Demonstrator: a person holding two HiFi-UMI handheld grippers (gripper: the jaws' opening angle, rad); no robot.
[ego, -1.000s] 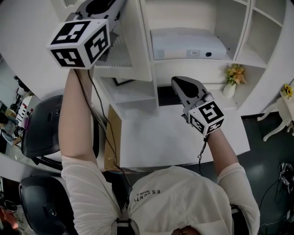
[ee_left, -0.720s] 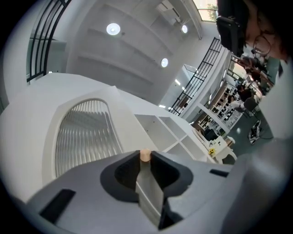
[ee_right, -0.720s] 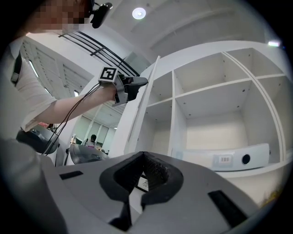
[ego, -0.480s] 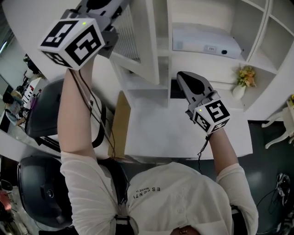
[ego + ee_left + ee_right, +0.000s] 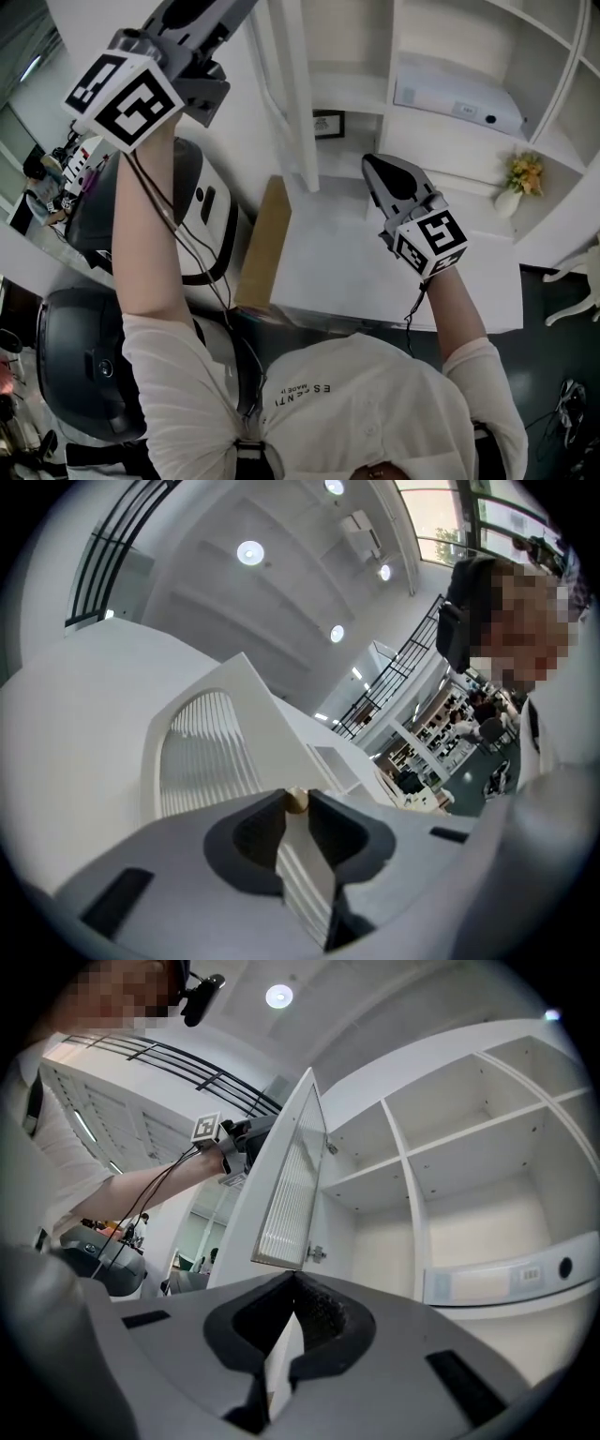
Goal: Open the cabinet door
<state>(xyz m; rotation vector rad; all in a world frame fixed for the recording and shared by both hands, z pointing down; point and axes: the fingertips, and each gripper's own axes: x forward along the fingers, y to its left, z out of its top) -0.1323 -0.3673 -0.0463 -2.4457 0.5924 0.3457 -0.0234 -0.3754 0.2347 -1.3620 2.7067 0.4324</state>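
Note:
The white cabinet door (image 5: pixel 298 112) with its louvred panel (image 5: pixel 202 752) stands swung out from the cabinet, edge-on in the head view. My left gripper (image 5: pixel 225 11) is raised at the top left, and in the left gripper view it (image 5: pixel 296 803) is shut on the door's small brass knob (image 5: pixel 296 799). My right gripper (image 5: pixel 369 165) hovers over the white desk (image 5: pixel 347 272), jaws shut with nothing between them (image 5: pixel 292 1279). The right gripper view shows the open door (image 5: pixel 291 1185) with the left gripper (image 5: pixel 239 1138) on its outer side and bare shelves (image 5: pixel 450 1147) behind.
A white flat device (image 5: pixel 459 94) lies on a shelf, a small framed picture (image 5: pixel 328 122) stands lower, and a vase of yellow flowers (image 5: pixel 520 178) is at the right. Two black chairs (image 5: pixel 94 375) (image 5: pixel 197 216) and a brown panel (image 5: pixel 262 248) stand left of the desk.
The door has swung further out to the left with my left gripper on its knob, uncovering the compartment behind. My right gripper stays shut over the desk.

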